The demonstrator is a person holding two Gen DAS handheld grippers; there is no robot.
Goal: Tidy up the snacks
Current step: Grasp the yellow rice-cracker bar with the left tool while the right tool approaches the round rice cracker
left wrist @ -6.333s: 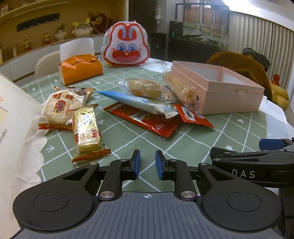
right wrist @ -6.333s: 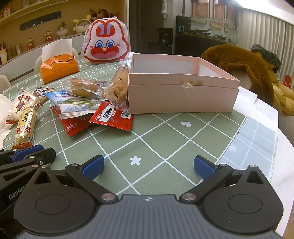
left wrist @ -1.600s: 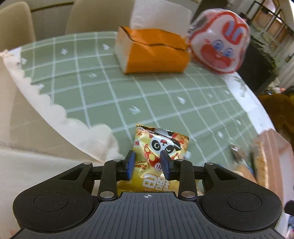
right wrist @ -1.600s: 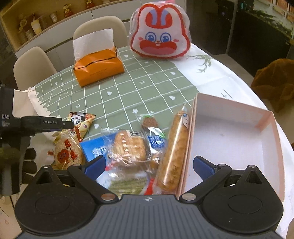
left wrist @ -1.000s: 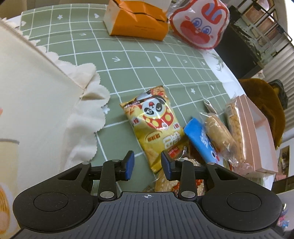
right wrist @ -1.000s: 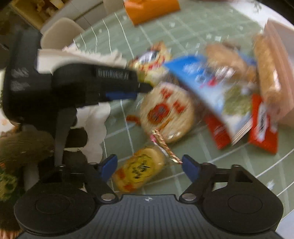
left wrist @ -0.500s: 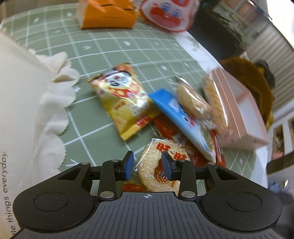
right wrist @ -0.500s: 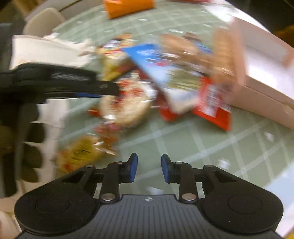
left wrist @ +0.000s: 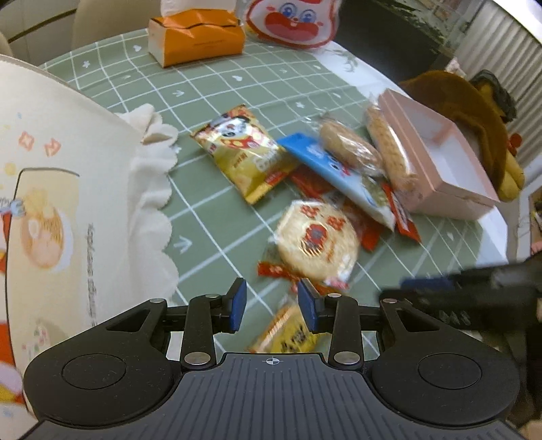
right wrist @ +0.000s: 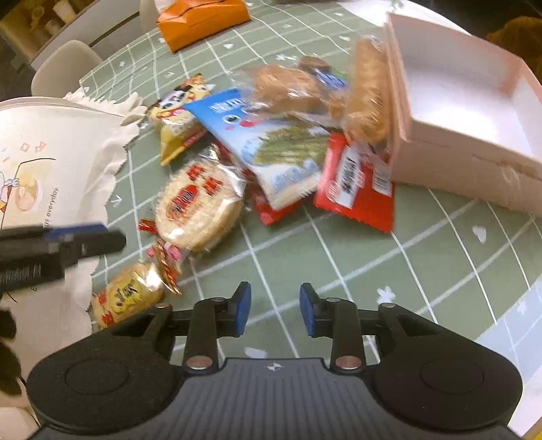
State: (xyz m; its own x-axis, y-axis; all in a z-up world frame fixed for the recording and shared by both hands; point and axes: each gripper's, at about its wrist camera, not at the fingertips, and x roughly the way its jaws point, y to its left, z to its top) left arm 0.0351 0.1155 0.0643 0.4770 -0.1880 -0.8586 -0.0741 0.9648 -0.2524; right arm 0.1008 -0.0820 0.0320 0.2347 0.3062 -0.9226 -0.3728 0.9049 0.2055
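Observation:
Snack packets lie heaped on the green checked cloth: a round rice cracker (left wrist: 316, 238) (right wrist: 198, 204), a yellow panda bag (left wrist: 242, 149) (right wrist: 178, 111), a blue seaweed packet (left wrist: 335, 172) (right wrist: 267, 142), a red packet (right wrist: 355, 182), a long biscuit (right wrist: 367, 98) and a small yellow cracker (left wrist: 288, 333) (right wrist: 127, 294). An open pink box (left wrist: 440, 159) (right wrist: 467, 169) stands to their right. My left gripper (left wrist: 271, 306) hovers above the small yellow cracker, narrowly open and holding nothing. My right gripper (right wrist: 275, 311) hangs over bare cloth, its jaws opening with nothing between them.
A cream tote bag (left wrist: 67, 203) (right wrist: 44, 162) covers the table's left side. An orange tissue box (left wrist: 196, 34) (right wrist: 200, 17) and a rabbit-face bag (left wrist: 291, 20) stand at the back. A brown plush (left wrist: 474, 111) lies beyond the pink box.
The left gripper pulled back from the panda bag, so the whole pile now shows. The right gripper narrowed from wide, then widened a little, and shifted right from the small cracker onto bare cloth.

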